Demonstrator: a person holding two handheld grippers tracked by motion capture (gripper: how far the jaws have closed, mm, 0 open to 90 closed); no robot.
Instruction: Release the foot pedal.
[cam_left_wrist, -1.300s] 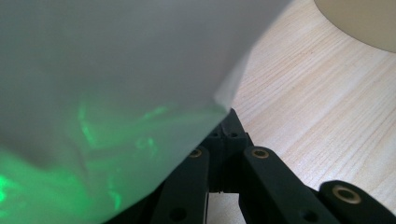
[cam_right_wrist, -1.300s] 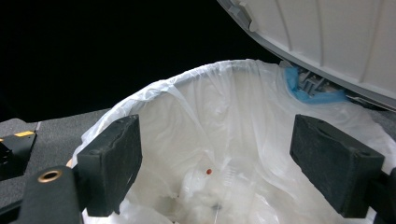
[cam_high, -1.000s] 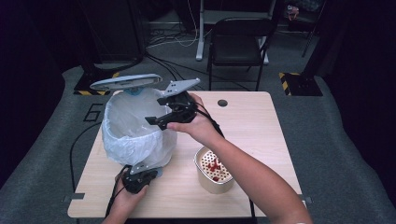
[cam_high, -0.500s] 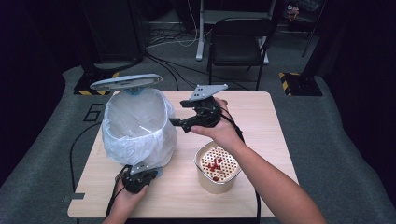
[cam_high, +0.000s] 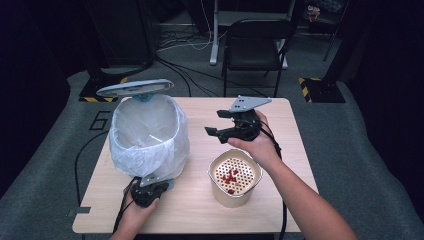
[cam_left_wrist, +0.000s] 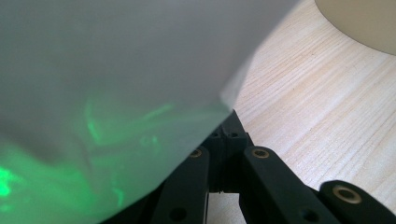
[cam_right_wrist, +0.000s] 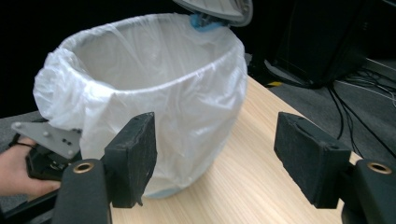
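Bin steadied, strainer cup yet to be emptied

The bin (cam_high: 148, 132), lined with a bag, stood at the table's (cam_high: 295, 150) left; the bag's lower edge was seemingly pinched by the shut left gripper (cam_high: 148, 192). The right gripper (cam_high: 216, 131) was held empty between bin and cup (cam_high: 235, 179), jaws apart though lately closing a little. Red scraps (cam_high: 230, 176) were left in the cup's strainer; by the look of it, tipping them into the bin remained undone.

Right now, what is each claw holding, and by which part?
Left claw is shut on the bin liner, low on its near side. Right claw is open, holding nothing.
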